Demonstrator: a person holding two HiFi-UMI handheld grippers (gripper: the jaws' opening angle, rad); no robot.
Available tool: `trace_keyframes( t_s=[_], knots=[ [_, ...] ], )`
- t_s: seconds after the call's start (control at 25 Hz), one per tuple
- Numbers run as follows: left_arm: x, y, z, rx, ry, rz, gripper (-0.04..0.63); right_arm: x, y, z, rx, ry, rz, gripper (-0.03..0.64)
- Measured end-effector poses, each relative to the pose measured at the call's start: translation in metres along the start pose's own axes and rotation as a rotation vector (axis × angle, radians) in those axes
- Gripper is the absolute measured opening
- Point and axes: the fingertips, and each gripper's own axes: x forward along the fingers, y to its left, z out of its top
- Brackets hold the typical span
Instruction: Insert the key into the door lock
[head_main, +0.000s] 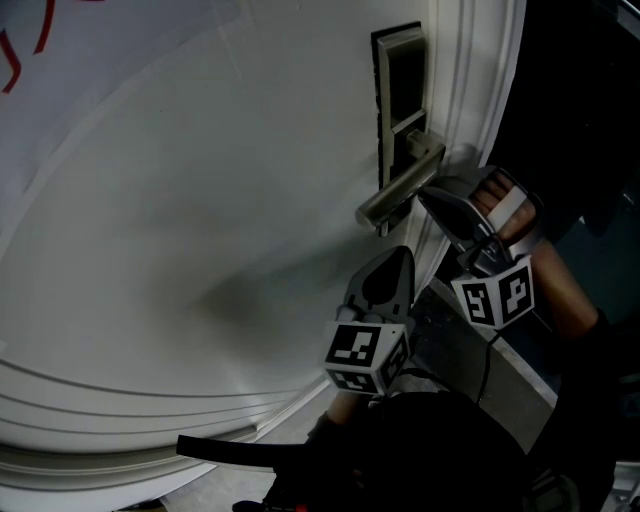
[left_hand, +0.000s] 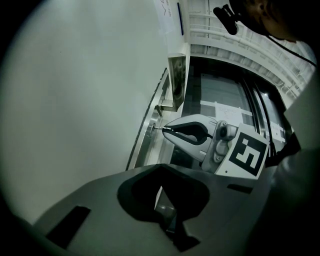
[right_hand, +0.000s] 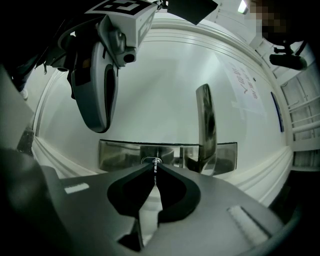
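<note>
A silver lock plate (head_main: 400, 95) with a lever handle (head_main: 402, 190) sits on the white door (head_main: 200, 200). My right gripper (head_main: 422, 195) is shut on a small metal key (right_hand: 155, 169). The key's tip is at the round keyhole (right_hand: 151, 160), low on the plate and beside the handle (right_hand: 205, 125). In the left gripper view the key (left_hand: 159, 128) points from the right gripper (left_hand: 166, 129) at the plate. My left gripper (head_main: 402, 254) hangs just below the handle, shut and holding nothing, with its tips (left_hand: 161, 170) together.
The moulded door frame (head_main: 470, 90) runs along the right of the lock. A dark opening lies beyond it. The person's hand and forearm (head_main: 560, 290) are behind the right gripper. A sheet with red marks (head_main: 20, 50) hangs at the upper left of the door.
</note>
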Motion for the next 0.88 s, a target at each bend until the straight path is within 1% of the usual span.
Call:
trace_keyframes(
  t_s=[0.88],
  knots=[
    [0.0004, 0.002, 0.0014, 0.0, -0.006, 0.0, 0.0, 0.0025, -0.0004, 0.0001, 0.002, 0.002, -0.003, 0.012]
  ],
)
